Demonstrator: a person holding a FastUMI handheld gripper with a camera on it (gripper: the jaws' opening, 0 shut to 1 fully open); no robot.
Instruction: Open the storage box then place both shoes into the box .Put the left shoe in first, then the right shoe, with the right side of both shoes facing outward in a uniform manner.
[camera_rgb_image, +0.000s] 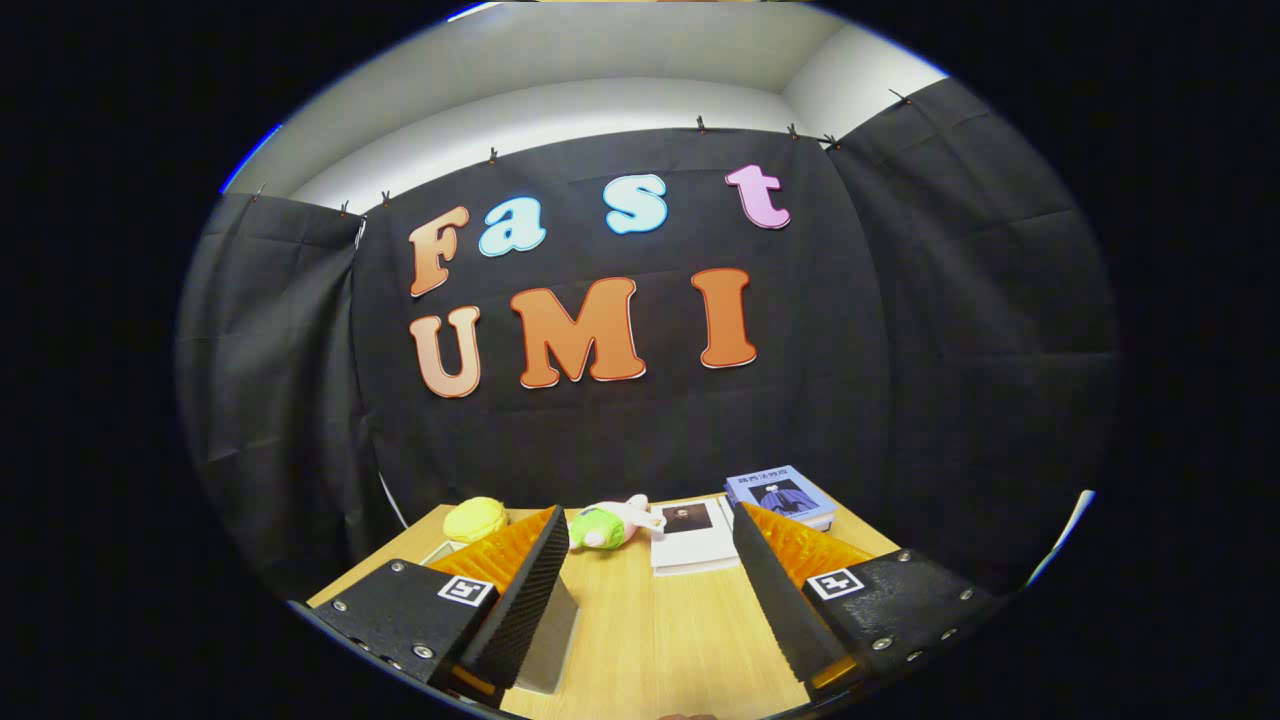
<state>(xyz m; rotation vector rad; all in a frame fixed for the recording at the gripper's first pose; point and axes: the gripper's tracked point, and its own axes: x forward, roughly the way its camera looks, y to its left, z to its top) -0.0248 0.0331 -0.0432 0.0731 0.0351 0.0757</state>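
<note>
Tool (650, 525) open, empty, aimed high over table (650, 620). Risk: sweeping down blind, it clips the far toy (605, 525) or books (780, 497).

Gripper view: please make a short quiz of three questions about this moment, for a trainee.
1. True or false: the tongs are shut on a shoe.
2. Which thing lies nearest the fingertip beside the white book? A) the blue book B) the yellow round toy C) the green and white plush toy
3. Fill in: between the open fingers shows the bare wooden ___.

Key
1. False: the tongs are open and hold nothing.
2. A: the blue book, just beyond that fingertip.
3. table.
</note>
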